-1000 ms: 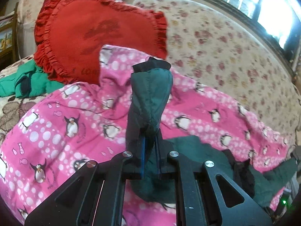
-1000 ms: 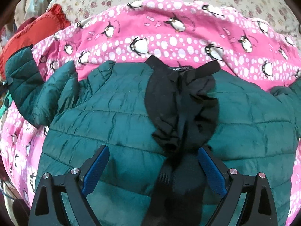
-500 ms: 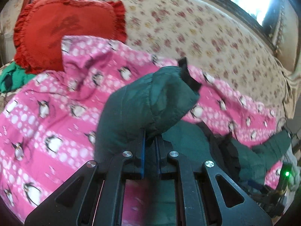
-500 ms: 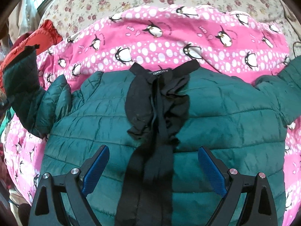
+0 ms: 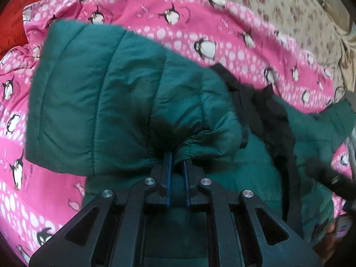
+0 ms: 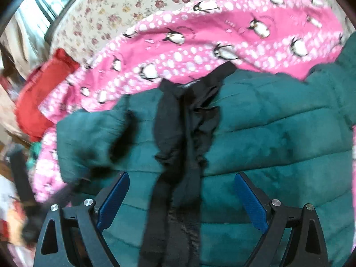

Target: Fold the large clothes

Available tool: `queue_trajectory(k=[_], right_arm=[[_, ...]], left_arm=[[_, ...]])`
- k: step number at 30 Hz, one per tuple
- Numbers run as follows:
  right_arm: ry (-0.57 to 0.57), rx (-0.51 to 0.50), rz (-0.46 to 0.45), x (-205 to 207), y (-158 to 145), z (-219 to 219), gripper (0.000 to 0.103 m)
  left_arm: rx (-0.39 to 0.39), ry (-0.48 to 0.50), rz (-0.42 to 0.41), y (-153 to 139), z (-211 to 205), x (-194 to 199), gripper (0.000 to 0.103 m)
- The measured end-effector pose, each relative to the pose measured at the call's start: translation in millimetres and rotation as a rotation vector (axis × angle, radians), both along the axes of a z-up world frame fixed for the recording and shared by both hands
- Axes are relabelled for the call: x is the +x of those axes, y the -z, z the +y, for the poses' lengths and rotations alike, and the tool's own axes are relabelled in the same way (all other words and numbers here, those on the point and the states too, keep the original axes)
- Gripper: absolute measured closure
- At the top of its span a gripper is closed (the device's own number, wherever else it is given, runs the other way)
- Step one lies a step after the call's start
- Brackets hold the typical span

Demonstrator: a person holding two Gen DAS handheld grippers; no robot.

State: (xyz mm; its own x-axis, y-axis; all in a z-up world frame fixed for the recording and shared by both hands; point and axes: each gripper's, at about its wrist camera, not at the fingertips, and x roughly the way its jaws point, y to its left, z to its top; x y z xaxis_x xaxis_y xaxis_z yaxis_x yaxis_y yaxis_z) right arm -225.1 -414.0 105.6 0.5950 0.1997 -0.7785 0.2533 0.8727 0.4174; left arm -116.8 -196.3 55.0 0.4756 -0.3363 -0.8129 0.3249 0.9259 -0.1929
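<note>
While the left gripper (image 5: 177,163) has its jaws clamped on the green jacket's sleeve (image 5: 106,102) over the pink penguin blanket (image 5: 200,22), the right gripper (image 6: 181,200) hovers above the jacket body (image 6: 278,138), jaws apart — that slick, puffy sleeve could slip free.

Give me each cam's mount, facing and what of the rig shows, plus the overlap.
Left wrist: sits on the left gripper, looks along its shut fingers at the teal sleeve they pinch.
Right wrist: sits on the right gripper, looks between its open fingers onto the jacket body.
Shared: jacket, its black strip, pink penguin blanket, floral sofa.
</note>
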Motion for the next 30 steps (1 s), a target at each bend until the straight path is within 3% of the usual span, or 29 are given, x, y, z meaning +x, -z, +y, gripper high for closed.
queue_trajectory(k=[4, 6, 8, 14, 20, 21, 22, 24, 27, 30], right_arm=[[-0.026, 0.105, -0.046, 6, -6, 6, 0.008], [-0.056, 0.161, -0.063, 15, -9, 14, 0.008], [-0.088, 0.218, -0.079, 25, -10, 23, 0.008], [-0.169, 0.232, -0.053, 72, -4, 57, 0.013], [-0.226, 0.231, 0.014, 113, 20, 86, 0.014], [-0.246, 0.233, 0.026, 118, 25, 92, 0.024], [-0.258, 0.234, 0.030, 119, 29, 93, 0.044], [-0.259, 0.213, 0.024, 121, 34, 99, 0.072], [-0.258, 0.212, -0.010, 114, 31, 98, 0.084], [-0.242, 0.164, -0.104, 101, 6, 85, 0.086]], left_arm=[[-0.056, 0.044, 0.031, -7, 12, -6, 0.087], [-0.091, 0.052, 0.052, -11, 25, -11, 0.057], [-0.115, 0.040, 0.023, -17, 40, -20, 0.043], [-0.094, -0.048, -0.066, -25, 91, -31, 0.041], [-0.076, -0.151, -0.022, -5, 116, -16, 0.041], [-0.084, -0.168, -0.001, 0, 120, -14, 0.041], [-0.089, -0.174, 0.013, 4, 121, -12, 0.041], [-0.096, -0.179, 0.021, 8, 122, -11, 0.041], [-0.089, -0.175, 0.007, 8, 122, -13, 0.041], [-0.095, -0.182, 0.007, 7, 123, -14, 0.041]])
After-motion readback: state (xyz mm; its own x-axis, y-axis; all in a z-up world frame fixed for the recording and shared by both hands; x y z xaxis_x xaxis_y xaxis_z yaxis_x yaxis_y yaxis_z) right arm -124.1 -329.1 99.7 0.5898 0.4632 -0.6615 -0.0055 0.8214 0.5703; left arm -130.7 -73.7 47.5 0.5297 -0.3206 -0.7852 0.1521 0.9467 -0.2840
